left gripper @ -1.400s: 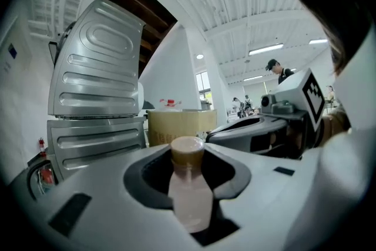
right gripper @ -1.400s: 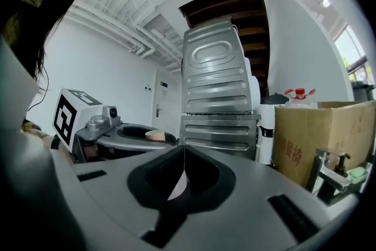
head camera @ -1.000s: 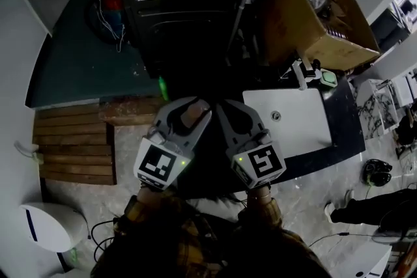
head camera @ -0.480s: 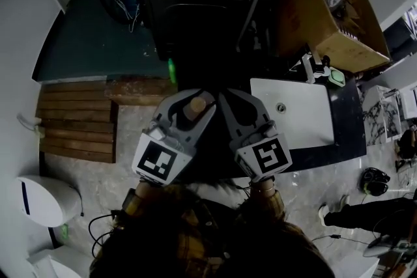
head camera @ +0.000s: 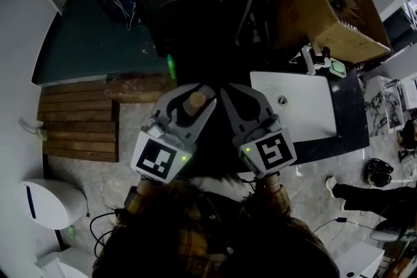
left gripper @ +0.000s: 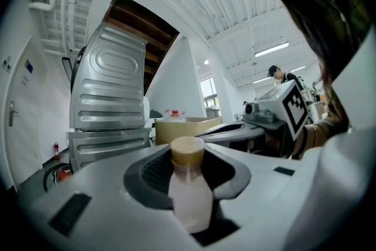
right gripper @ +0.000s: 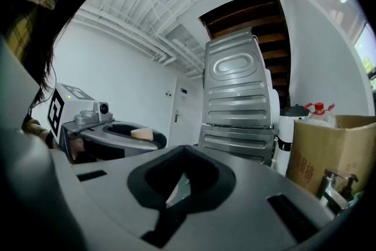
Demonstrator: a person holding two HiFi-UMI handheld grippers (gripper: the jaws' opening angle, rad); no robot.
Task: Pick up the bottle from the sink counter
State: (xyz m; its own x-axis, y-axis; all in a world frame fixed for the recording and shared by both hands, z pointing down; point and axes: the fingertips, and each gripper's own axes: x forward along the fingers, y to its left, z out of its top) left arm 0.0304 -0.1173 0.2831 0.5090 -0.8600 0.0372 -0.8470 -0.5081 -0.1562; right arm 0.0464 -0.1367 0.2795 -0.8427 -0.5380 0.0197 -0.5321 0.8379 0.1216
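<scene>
Sink surface (head camera: 306,122) right | left gripper (head camera: 190,91) stays clamped on tan-capped bottle (left gripper: 189,185) | right gripper (head camera: 242,93) together, empty | pickup looks done

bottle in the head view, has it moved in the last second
No, not noticeably. The bottle in the left claw lies level with the sink drain, at much the same gap as before; the camera itself shifted.

My left gripper (left gripper: 189,154) is smooth grey plastic, not shiny. The bottle (left gripper: 191,197) looks like smooth milky plastic with a tan cap. The big machine (left gripper: 108,91) is shiny ribbed metal. The box (head camera: 326,16) is brown cardboard. The floor boards (head camera: 78,127) are rough wood. The sink (head camera: 303,114) is smooth and white.
</scene>
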